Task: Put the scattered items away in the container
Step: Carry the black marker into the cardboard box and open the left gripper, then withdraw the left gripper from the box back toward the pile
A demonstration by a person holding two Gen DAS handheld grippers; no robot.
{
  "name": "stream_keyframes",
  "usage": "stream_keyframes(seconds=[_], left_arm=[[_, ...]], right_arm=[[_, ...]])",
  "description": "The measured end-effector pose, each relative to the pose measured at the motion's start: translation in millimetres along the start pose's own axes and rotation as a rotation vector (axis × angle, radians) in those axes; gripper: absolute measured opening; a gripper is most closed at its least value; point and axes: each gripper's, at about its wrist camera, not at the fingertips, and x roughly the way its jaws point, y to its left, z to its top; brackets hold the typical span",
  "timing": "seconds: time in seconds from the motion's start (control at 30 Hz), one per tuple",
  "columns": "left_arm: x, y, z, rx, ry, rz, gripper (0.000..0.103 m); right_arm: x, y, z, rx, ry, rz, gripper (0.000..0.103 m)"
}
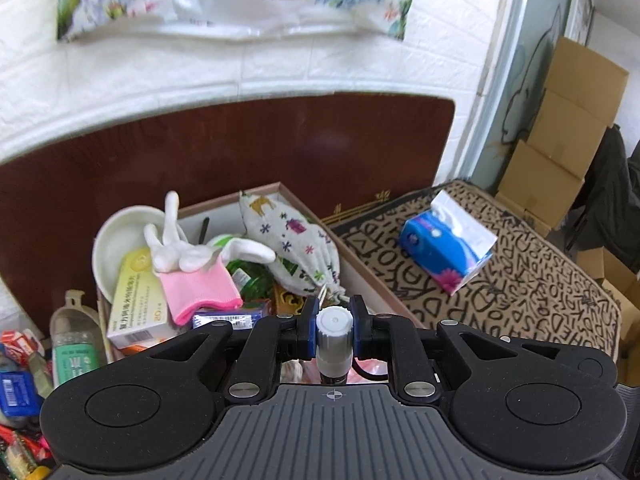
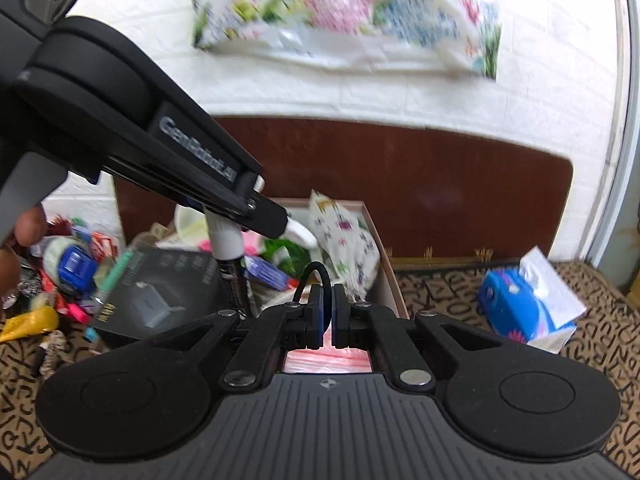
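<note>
Holding a white-capped tube over the box, pouch inside

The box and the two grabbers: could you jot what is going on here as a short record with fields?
left gripper: shut on a white-capped pen, held upright above the box
right gripper: fingers nearly together, a black cord looping at them; grip unclear
box contents: printed pouch, pink-cuffed glove, medicine carton, white bowl
outside the box: tissue pack on the patterned mat, loose items piled beside the box
</note>
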Motion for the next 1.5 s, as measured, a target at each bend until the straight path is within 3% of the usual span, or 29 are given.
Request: stream_keyframes(seconds=[0.43, 0.5, 0.57, 0.6, 0.63, 0.7, 0.73, 0.77, 0.87, 0.97, 1.1, 1.5], left_arm=[[52.4, 28.9, -0.9, -0.034, 0.062, 0.029, 0.016], [54.6, 29.9, -0.8, -0.031, 0.06, 0.031, 0.036], [53.3, 29.7, -0.5, -0.022, 0.048, 0.036, 0.044], [51.3, 30.1, 0.0, -0.025, 0.042, 0.029, 0.057], [48.5, 30.5, 0.5, -0.031, 0.036, 0.018, 0.063], [40.8, 30.2, 1.2, -0.036, 0.011, 0.005, 0.08], [36.2, 29.0, 1.4, -0.03, -0.004, 0.005, 0.083], [31.9, 27.6, 1.2, -0.022, -0.016, 0.01, 0.088], [18.2, 24.7, -1.9, -0.011, -0.043, 0.023, 0.103], [4.7, 26.0, -9.3, -0.029, -0.05, 0.012, 0.103], [-11.0, 24.6, -24.6, -0.036, -0.031, 0.027, 0.103], [-62.2, 34.7, -73.8, -0.088, -0.088, 0.147, 0.103]], right_arm=[[62.9, -3.7, -9.6, 0.005, 0.098, 0.001, 0.007], [66.5, -1.9, -10.1, -0.003, 0.1, -0.006, 0.007], [69.1, -0.5, -10.5, -0.01, 0.101, -0.013, 0.007], [70.2, -0.6, -10.6, -0.011, 0.1, -0.014, 0.009], [70.4, -0.8, -10.2, -0.012, 0.097, -0.017, 0.016], [69.0, -0.5, -9.7, -0.018, 0.082, -0.03, 0.039], [66.9, 0.1, -9.4, -0.024, 0.069, -0.038, 0.058], [63.8, 0.8, -9.1, -0.03, 0.055, -0.045, 0.069], [55.2, 2.8, -7.0, -0.041, 0.034, -0.045, 0.079], [46.4, 5.3, -5.7, -0.04, 0.014, -0.043, 0.101], [34.1, 12.7, -5.6, -0.048, 0.01, -0.021, 0.102], [-4.5, 42.4, -11.4, -0.038, 0.015, 0.02, 0.103]])
